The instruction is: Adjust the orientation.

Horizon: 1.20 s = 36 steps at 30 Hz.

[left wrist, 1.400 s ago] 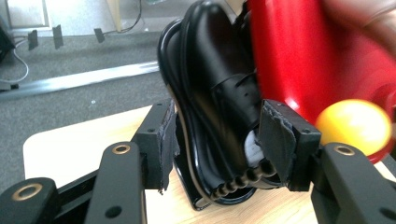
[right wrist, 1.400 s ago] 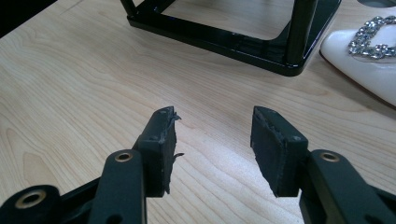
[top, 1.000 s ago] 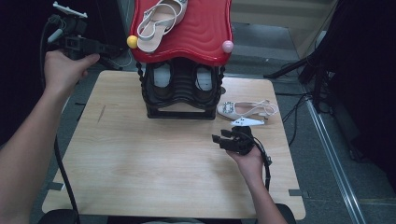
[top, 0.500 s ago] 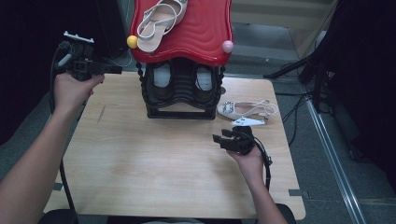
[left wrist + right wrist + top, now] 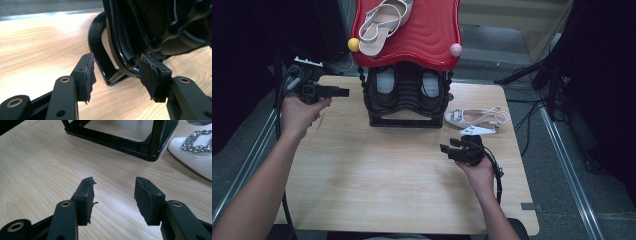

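The right gripper (image 5: 451,149) rests low over the wooden table (image 5: 377,190), jaws spread with nothing between them; in the right gripper view bare tabletop lies between the pads. Just beyond it to its right lies a white sandal (image 5: 476,118) with a jewelled buckle, apart from the jaws. The left gripper (image 5: 341,92) is held level at the table's far left, jaws likewise spread and empty, aimed at the black shoe rack (image 5: 406,107) close ahead; in the left gripper view the rack's base bar (image 5: 101,62) stands just beyond the pads, untouched. Farther up, the rack's red top shelf (image 5: 427,35) carries a beige sandal (image 5: 379,25).
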{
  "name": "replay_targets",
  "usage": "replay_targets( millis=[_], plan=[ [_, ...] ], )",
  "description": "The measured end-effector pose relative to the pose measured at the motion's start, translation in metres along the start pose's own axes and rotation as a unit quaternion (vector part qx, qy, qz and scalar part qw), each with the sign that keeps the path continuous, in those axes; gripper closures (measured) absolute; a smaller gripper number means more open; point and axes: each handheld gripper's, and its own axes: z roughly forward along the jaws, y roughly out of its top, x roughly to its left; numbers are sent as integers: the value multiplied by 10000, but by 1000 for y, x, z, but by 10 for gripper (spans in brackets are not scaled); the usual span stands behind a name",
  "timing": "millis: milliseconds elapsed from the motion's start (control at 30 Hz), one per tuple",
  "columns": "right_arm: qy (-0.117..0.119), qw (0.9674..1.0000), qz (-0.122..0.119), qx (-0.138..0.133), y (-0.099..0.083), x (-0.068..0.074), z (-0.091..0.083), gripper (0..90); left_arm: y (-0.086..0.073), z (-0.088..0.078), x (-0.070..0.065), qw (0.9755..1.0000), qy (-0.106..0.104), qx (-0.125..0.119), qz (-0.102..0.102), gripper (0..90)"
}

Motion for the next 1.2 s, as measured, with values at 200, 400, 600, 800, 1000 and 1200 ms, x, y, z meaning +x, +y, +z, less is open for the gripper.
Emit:
replay_targets(
  millis=[200, 400, 600, 800, 1000, 1200],
  plan=[
    [-14, 10000, -20, -15, 0, 0, 0, 510, -17, 9, -1, 9998, 92, 166, 15, 464],
    [-39, 10000, -65, 25, -1, -2, 1, 532, -39, 14, -4, 10000, 40, 65, -53, 461],
    [-88, 9999, -70, 39, -1, -2, 1, 558, -59, 18, -7, 9999, 41, 107, 15, 460],
    [-160, 9999, 5, -2, 0, -5, -1, 634, -72, 16, -11, 10000, 25, 27, 26, 462],
    [-255, 9996, 41, -73, 1, -7, -4, 751, -89, 19, -12, 9999, 33, 102, 2, 462],
    [-247, 9995, 202, 7, 1, -15, -3, 891, -104, 23, -15, 10000, -11, 98, 6, 462]
  ],
)
